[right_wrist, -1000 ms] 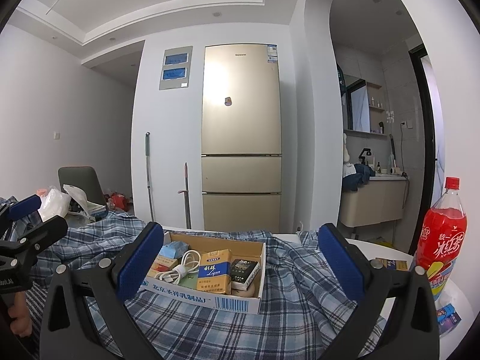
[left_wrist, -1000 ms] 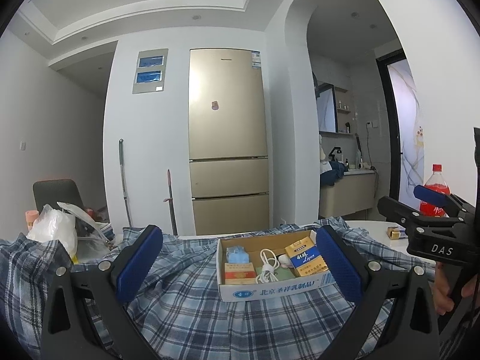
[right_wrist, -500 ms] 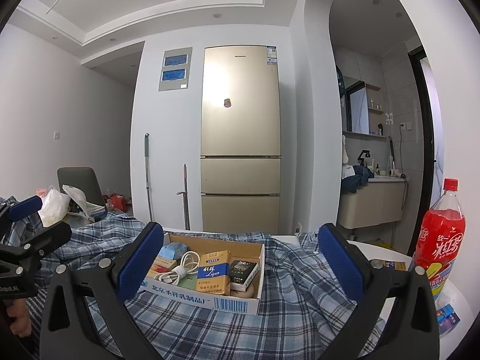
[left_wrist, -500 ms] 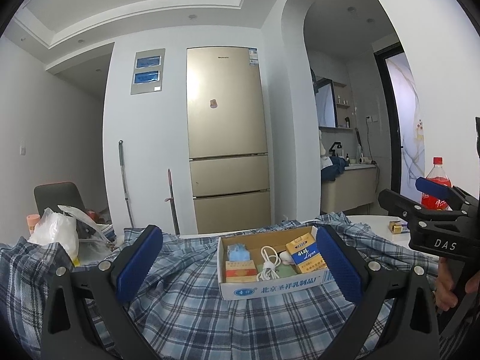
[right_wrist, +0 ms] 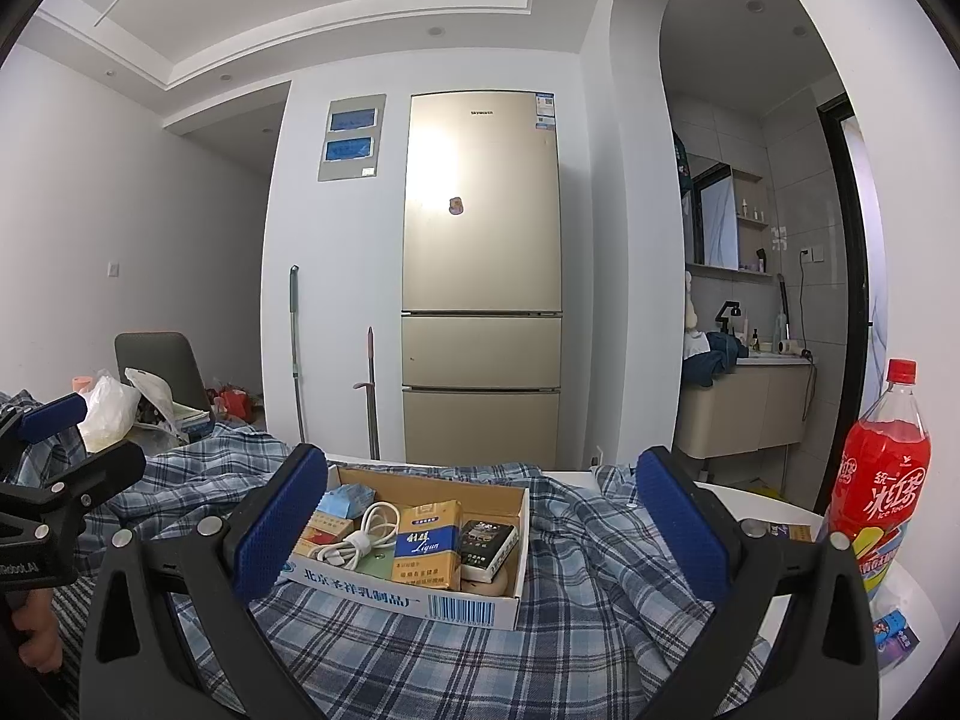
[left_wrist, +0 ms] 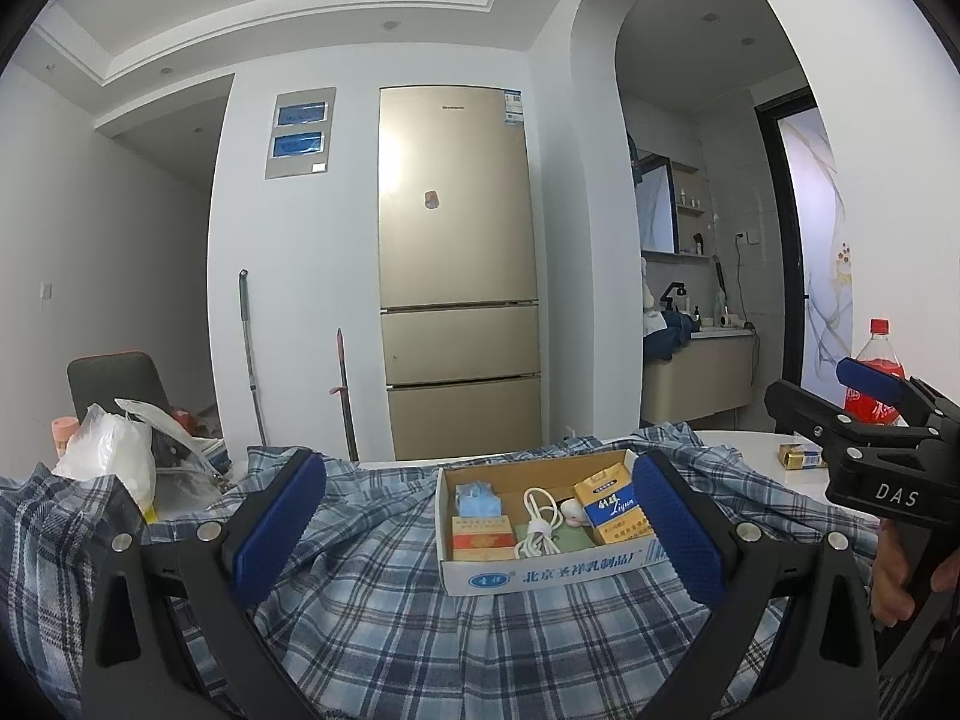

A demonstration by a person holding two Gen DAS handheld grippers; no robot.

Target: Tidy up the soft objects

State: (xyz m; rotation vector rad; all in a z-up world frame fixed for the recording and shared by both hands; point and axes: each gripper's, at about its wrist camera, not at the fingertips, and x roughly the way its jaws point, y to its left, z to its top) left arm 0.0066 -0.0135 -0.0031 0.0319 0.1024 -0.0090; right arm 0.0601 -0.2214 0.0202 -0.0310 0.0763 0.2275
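A blue plaid shirt (left_wrist: 384, 618) (right_wrist: 576, 630) lies spread and rumpled over a white table. On it sits a shallow cardboard box (left_wrist: 540, 573) (right_wrist: 420, 597) that holds small packets, a coiled white cable (left_wrist: 540, 525) (right_wrist: 357, 537) and a crumpled blue mask (left_wrist: 477, 498). My left gripper (left_wrist: 477, 528) hovers open above the shirt, its blue pads on either side of the box. My right gripper (right_wrist: 480, 528) is open too and frames the same box from the other side. Each gripper shows in the other's view, the left gripper (right_wrist: 54, 468) and the right gripper (left_wrist: 864, 420).
A red soda bottle (right_wrist: 882, 480) stands at the table's right edge, with small packets (right_wrist: 894, 636) near it. White plastic bags (left_wrist: 114, 456) and a chair (left_wrist: 114, 381) are at the left. A gold fridge (left_wrist: 456, 324) and two leaning poles stand behind.
The left wrist view has tilted slightly, so the box sits a little lower and closer between the pads. The right gripper has barely moved. Both stay open.
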